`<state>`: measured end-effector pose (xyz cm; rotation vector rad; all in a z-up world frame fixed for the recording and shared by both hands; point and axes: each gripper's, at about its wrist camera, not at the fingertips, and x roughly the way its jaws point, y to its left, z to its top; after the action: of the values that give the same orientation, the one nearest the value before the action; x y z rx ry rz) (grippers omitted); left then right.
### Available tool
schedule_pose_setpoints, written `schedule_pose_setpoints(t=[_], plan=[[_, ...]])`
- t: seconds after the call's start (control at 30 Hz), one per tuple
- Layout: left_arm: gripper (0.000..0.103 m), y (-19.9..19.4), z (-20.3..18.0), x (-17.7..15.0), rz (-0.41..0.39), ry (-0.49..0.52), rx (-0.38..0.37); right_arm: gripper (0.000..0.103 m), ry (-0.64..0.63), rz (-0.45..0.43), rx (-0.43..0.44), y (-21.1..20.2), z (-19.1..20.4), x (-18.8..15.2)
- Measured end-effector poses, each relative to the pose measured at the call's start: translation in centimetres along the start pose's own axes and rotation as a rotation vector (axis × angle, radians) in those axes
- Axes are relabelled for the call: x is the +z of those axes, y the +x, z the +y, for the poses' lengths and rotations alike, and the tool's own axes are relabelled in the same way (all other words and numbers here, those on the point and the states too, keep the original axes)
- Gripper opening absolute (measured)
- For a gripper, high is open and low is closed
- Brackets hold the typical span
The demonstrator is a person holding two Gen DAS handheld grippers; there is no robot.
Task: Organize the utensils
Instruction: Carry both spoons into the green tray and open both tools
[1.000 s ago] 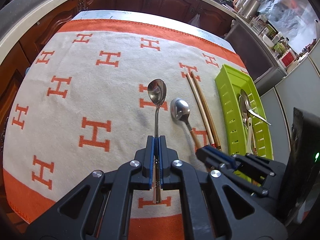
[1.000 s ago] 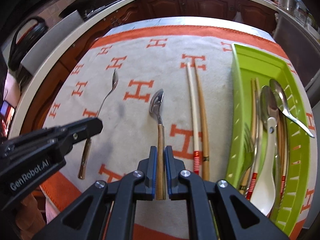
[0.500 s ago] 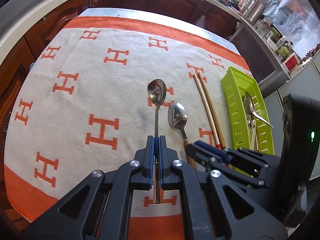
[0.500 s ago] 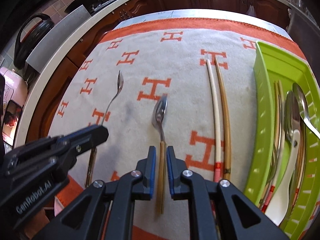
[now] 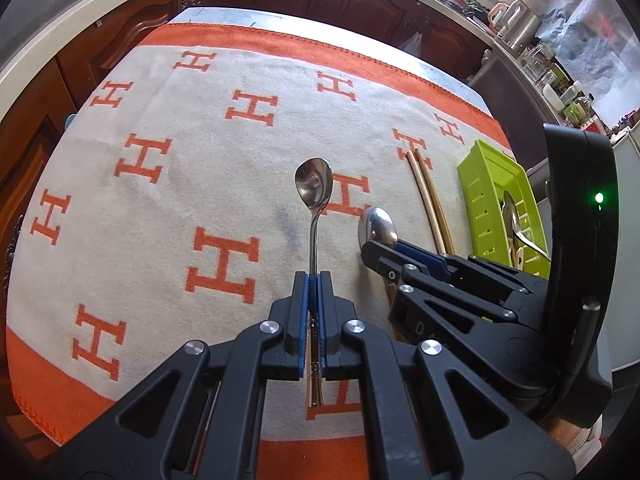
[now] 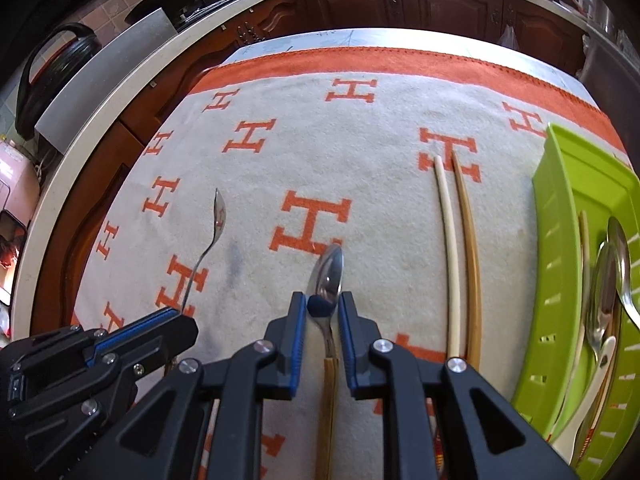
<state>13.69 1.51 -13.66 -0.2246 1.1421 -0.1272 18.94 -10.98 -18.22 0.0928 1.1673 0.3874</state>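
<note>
The left tool (image 5: 313, 280) is clenched on a steel spoon (image 5: 314, 184); the right tool (image 6: 323, 312) is closing around a wooden-handled spoon (image 6: 328, 276) without gripping it. Chopsticks (image 6: 460, 248) lie between them and the green tray (image 6: 560, 240). The desk's blanket (image 5: 224, 264) repeats orange "H" letters.

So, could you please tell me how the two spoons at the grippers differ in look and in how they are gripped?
The all-metal spoon has a slim steel stem and is clamped in the shut left gripper. The wooden-handled spoon sits loose between the right gripper's closing jaws, gaps at both sides. Both have shiny steel bowls pointing away across the H-patterned cloth.
</note>
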Motion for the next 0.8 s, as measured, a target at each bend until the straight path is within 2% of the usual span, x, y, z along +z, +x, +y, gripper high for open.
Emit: schedule_pose_setpoints(t=[0.13,0.37,0.57,0.67,0.8], plan=[[0.002,-0.1,0.0,0.0,-0.002,-0.004,0.001,0.003,-0.001,-0.026,0.010,-0.4,0.0,-0.2],[0.002,-0.5,-0.3,-0.1,-0.005,0.000,-0.003,0.002,0.045,-0.071,0.061,-2.7,-1.4,-1.1],[0.002,-1.4,-1.5,-0.4,-0.012,0.021,-0.019,0.002,0.070,-0.140,0.093,-7.3,-3.3,-2.2],[0.002,-1.9,-3.1,-0.6,-0.007,0.047,-0.041,0.002,0.069,-0.176,0.078,-10.2,-4.5,-2.8],[0.002,-2.0,-6.2,-0.7,0.019,0.095,-0.099,0.002,0.061,-0.220,0.016,-13.4,-6.9,-3.4]])
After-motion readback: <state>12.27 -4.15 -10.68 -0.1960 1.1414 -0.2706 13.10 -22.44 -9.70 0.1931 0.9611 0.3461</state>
